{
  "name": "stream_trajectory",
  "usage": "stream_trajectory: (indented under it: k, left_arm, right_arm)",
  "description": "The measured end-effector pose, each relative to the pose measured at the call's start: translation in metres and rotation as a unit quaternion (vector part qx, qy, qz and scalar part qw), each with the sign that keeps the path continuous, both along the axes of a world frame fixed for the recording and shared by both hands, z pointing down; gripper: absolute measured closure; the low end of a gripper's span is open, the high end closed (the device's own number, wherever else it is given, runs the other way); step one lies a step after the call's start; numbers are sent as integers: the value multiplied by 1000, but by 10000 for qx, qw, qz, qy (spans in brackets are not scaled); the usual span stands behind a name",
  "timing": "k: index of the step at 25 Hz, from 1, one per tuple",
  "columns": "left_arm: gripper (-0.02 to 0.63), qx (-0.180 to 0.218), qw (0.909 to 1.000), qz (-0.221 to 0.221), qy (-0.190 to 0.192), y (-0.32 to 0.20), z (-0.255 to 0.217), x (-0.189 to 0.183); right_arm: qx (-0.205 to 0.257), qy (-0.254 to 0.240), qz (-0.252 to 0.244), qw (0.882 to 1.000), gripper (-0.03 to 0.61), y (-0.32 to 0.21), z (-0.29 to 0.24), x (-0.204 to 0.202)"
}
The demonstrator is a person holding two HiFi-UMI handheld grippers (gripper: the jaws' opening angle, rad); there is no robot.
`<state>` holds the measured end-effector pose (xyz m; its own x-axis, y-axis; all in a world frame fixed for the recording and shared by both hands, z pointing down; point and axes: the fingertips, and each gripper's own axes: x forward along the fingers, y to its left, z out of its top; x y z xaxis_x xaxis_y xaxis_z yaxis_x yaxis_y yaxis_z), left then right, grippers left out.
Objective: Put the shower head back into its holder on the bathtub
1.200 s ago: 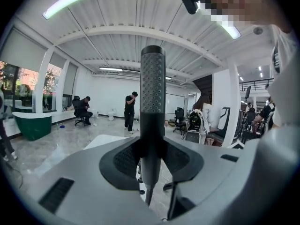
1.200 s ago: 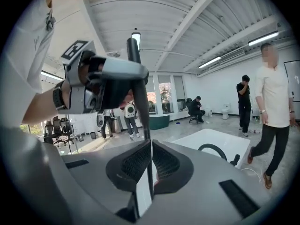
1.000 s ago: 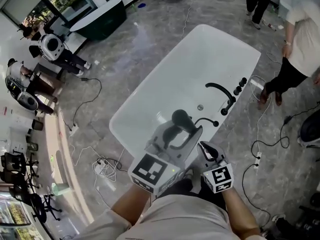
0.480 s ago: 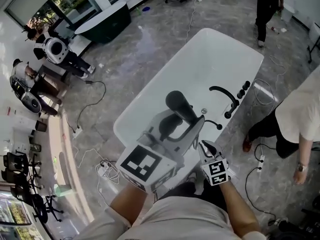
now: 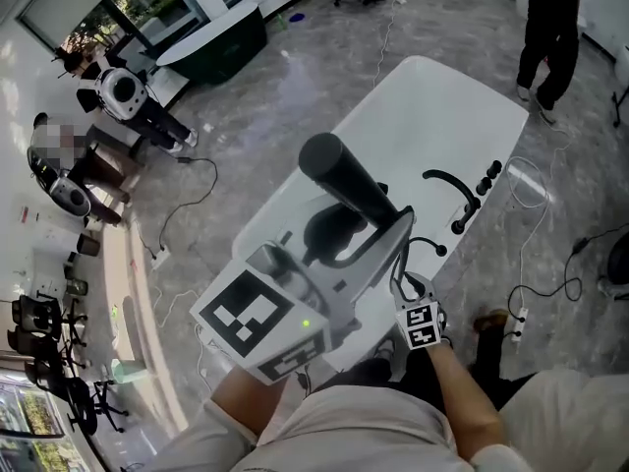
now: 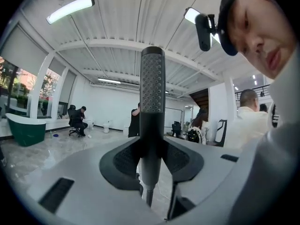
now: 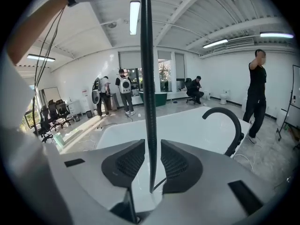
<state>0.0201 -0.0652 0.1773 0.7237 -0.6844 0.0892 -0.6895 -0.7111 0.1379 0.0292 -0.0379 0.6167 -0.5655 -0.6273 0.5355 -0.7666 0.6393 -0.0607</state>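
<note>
Left gripper [image 5: 359, 236] is above the bathtub's [image 5: 462, 96] near end, jaws pinching the handle of the shower head [image 5: 344, 180]. The head is raised, clear of the tub. Right gripper [image 5: 407, 288] is at the tub's near rim, jaws narrowly apart with the hose [image 7: 148, 55] running between them. A gap shows on one side, so no firm pinch. Faucet [image 5: 454, 187] is on the tub's right rim.

Progress: head is in hand but not seated. Reaching the holder and dropping it in is left, roughly mid-task I'd judge. Can't pick out the holder for sure.

Left gripper view alone shows the nozzle face and pad contact. Right gripper view alone shows the hose in the gap. Head view gives the layout over the tub.
</note>
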Motion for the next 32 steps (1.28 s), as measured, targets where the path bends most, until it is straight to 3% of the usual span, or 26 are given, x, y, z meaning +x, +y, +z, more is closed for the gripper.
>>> stream_trajectory:
  k: [6,20,27,32]
  left_arm:
    - [482,157,9996,-24,222,-3,-29,-11]
    - [482,223,9983,-420,343,-5,-59,-42]
    - [482,181,9952,-890,350,-12,-44,-69]
    - [482,16,9885,-1468,353,-27,-23,-108]
  right_arm:
    - [35,395,-139,9991,495,-6,28,-2]
    - [-148,840,-264,9960,508,-13,68,-1]
    - [-73,1046,-279,9941,509,-23,77,10]
    - [-44,1349,-11,9909,511,-25,73,46]
